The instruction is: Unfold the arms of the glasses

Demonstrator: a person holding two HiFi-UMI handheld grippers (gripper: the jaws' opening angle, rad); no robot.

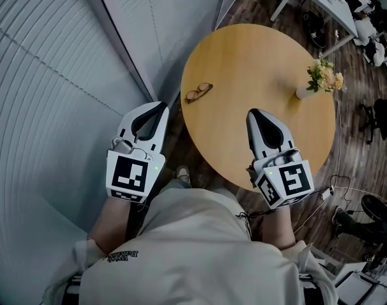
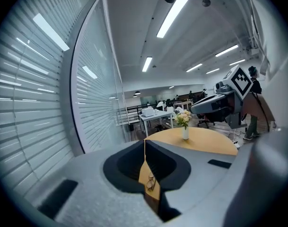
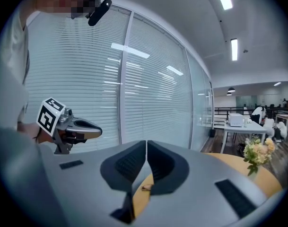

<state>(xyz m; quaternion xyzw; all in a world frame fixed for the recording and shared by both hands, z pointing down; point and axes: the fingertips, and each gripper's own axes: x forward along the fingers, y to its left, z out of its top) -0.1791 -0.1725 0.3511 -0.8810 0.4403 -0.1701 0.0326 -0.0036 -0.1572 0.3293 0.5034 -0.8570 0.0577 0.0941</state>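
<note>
Jaws of left gripper [image 1: 161,106] and right gripper [image 1: 253,114] together, empty; glasses [image 1: 198,92] on table [image 1: 257,62], detail indistinct.

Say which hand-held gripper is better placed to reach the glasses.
Probably left: the left hand-held gripper is nearer the glasses, by the table edge; the right hand-held gripper is farther off.

No text, brand or number can be read anywhere. The only lettering is a small dark print [image 1: 120,255] on the person's pale shirt [image 1: 199,253], behind the left claw [image 1: 160,105]; it is upside down and too small to make out. The cube behind each claw, left and right claw [image 1: 253,112] alike, bears a black-and-white square marker [image 1: 129,175], a pattern rather than letters.
</note>
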